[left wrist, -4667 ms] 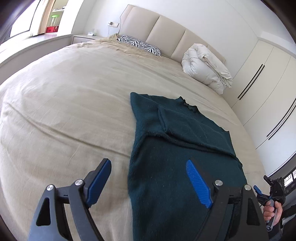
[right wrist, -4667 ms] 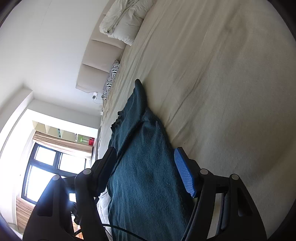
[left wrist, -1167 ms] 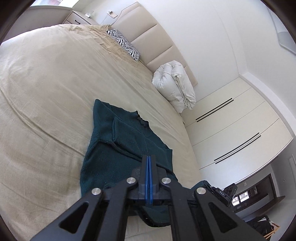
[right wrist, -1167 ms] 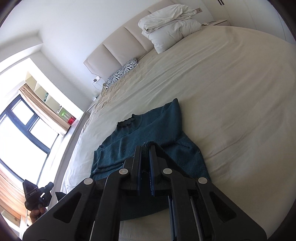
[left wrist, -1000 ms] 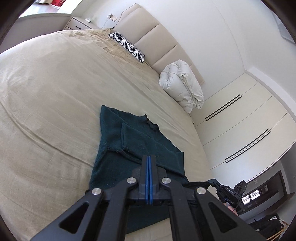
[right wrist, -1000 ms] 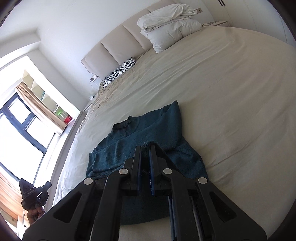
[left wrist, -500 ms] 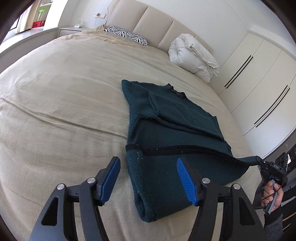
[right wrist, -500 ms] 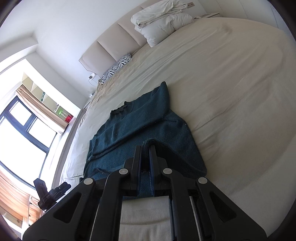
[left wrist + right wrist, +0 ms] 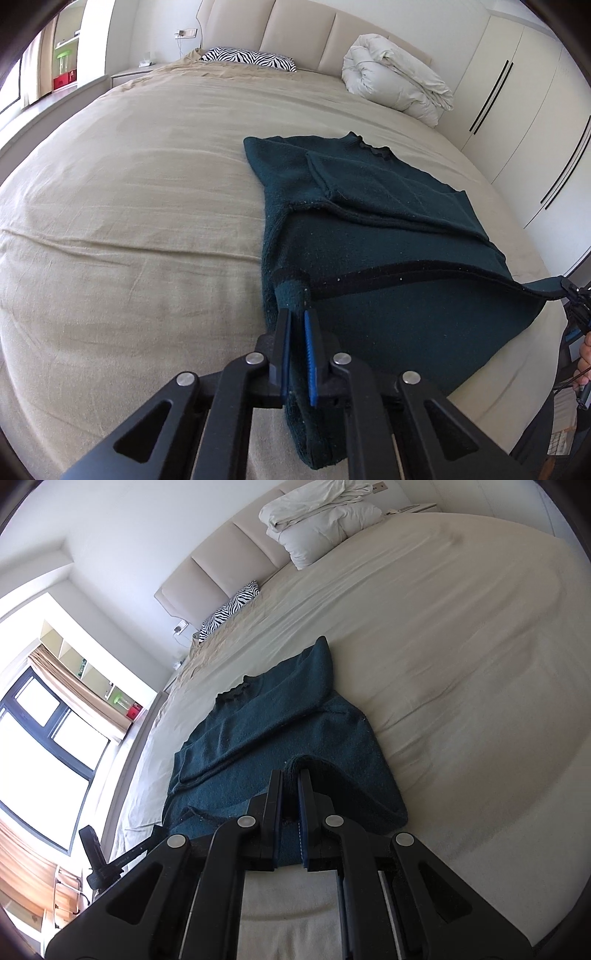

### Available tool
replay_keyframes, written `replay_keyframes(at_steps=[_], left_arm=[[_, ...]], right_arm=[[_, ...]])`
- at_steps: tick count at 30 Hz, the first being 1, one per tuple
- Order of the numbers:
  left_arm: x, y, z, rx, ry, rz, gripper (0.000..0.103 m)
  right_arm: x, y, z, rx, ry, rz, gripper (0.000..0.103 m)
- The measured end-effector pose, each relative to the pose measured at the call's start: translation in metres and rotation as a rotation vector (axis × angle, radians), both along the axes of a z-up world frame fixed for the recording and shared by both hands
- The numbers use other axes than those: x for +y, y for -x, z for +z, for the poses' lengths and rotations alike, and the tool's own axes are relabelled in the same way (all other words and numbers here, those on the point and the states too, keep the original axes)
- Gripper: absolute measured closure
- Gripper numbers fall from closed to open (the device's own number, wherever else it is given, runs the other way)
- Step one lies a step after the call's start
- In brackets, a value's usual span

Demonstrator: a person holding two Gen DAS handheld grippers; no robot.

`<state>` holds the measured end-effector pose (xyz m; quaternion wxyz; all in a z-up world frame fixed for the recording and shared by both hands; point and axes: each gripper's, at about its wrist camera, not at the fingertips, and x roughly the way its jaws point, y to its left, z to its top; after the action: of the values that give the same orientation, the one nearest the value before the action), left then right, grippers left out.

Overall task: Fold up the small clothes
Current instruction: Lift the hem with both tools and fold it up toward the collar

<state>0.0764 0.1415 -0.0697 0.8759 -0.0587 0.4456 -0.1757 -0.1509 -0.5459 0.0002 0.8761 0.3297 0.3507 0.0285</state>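
Dark teal knitted sweater (image 9: pixel 369 229) is lying on the beige bed (image 9: pixel 129 184), sleeves folded in, collar at the far end, long axis running away from both tools. Left tool (image 9: pixel 296 325) and right tool (image 9: pixel 290 775) are each clamping a near hem corner, stretching the raised hem between them.

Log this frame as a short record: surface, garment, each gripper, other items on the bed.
surface: bed with beige cover
garment: dark teal sweater, lying flat, sleeves folded across the body, bottom hem lifted
left gripper: shut on the hem's left corner
right gripper: shut on the hem's right corner
other items: zebra pillow and rolled white duvet at the headboard
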Motion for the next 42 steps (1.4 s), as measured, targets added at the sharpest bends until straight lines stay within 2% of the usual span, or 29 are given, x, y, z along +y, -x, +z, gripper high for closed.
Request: replay_keyframes(at_steps=[7, 16, 27, 35, 42], left_arm=[[0.003, 0.014, 0.019, -0.095, -0.027, 0.028, 0.096], [0.0, 0.023, 0.072, -0.281, -0.053, 0.052, 0.097], [-0.006, -0.023, 0.106, -0.381, -0.064, 0.082, 0.097], [-0.023, -0.082, 0.107, -0.397, -0.101, 0.081, 0.097], [-0.031, -0.139, 0.079, -0.332, -0.108, 0.097, 0.097]], right_arm=[[0.0, 0.001, 0.009, -0.012, 0.022, -0.013, 0.096], [-0.004, -0.013, 0.041, -0.07, 0.09, -0.02, 0.096], [-0.009, -0.09, 0.075, -0.114, 0.164, 0.001, 0.096], [-0.017, -0.173, 0.056, -0.06, 0.202, -0.018, 0.096], [-0.022, -0.251, 0.016, 0.015, 0.196, -0.033, 0.096]])
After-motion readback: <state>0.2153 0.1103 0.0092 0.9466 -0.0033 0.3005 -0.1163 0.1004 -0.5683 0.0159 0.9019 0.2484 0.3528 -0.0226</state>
